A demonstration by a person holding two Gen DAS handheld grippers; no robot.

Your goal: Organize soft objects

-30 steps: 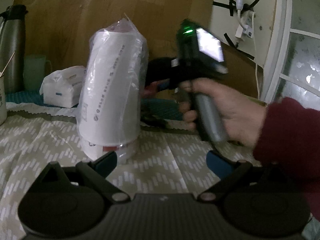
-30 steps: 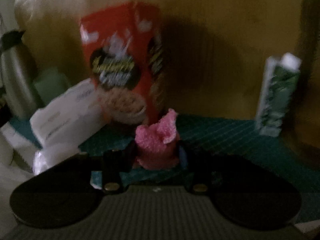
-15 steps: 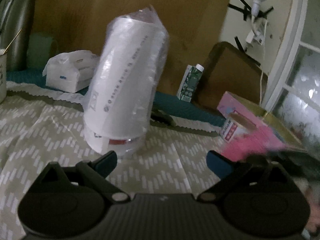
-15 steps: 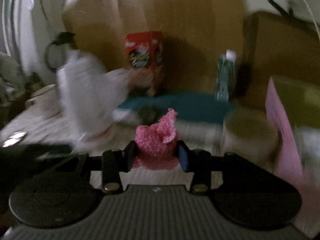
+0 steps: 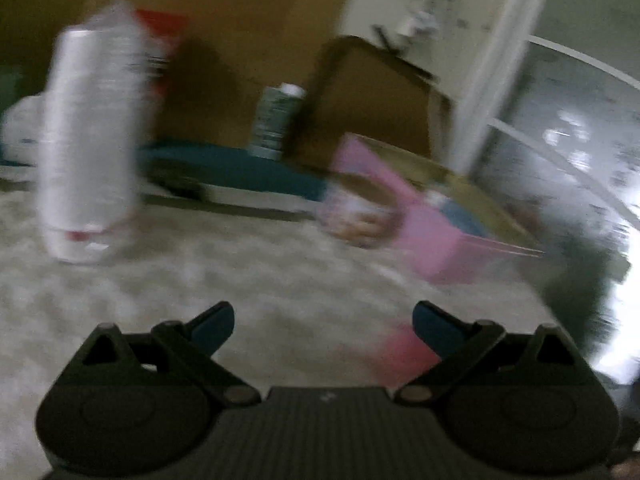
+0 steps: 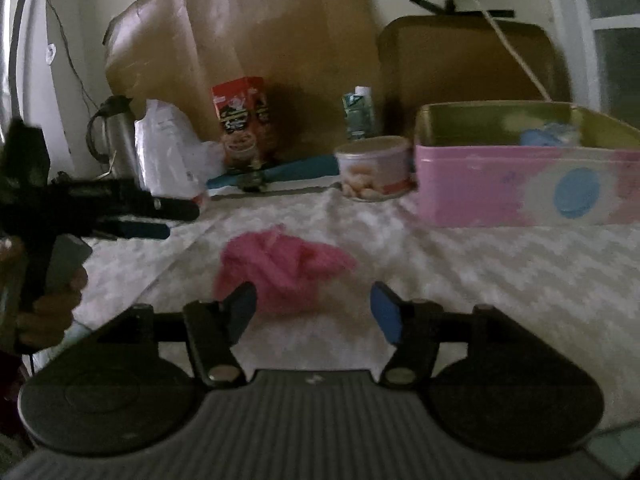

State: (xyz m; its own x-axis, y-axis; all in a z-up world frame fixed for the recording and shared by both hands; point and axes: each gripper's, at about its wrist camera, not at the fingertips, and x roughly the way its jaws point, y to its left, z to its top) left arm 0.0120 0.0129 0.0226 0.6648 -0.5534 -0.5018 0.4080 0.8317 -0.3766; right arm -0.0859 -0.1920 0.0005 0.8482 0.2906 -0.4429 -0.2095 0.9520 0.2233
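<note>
A fluffy pink cloth (image 6: pixel 280 270) lies crumpled on the patterned tablecloth (image 6: pixel 500 280), just ahead of my right gripper (image 6: pixel 314 308). The right gripper is open and empty, its blue-tipped fingers (image 6: pixel 384 312) apart on either side of the cloth's near edge. My left gripper (image 5: pixel 322 322) is open and empty; it also shows at the left of the right wrist view (image 6: pixel 160 220). A pink blur, the cloth (image 5: pixel 394 350), shows by its right finger. A pink tin box (image 6: pixel 524 184) with something blue inside stands at the right. The left wrist view is badly blurred.
A wrapped stack of white cups (image 5: pixel 90 148) stands left. A round can (image 6: pixel 374 168), red cereal box (image 6: pixel 242 120), green carton (image 6: pixel 358 112), steel flask (image 6: pixel 112 136) and white tissue pack (image 6: pixel 168 156) line the back against brown cardboard.
My right gripper has opened and let the pink cloth drop onto the tablecloth. It swung right toward the pink box. The left gripper has swung right, blurring its view.
</note>
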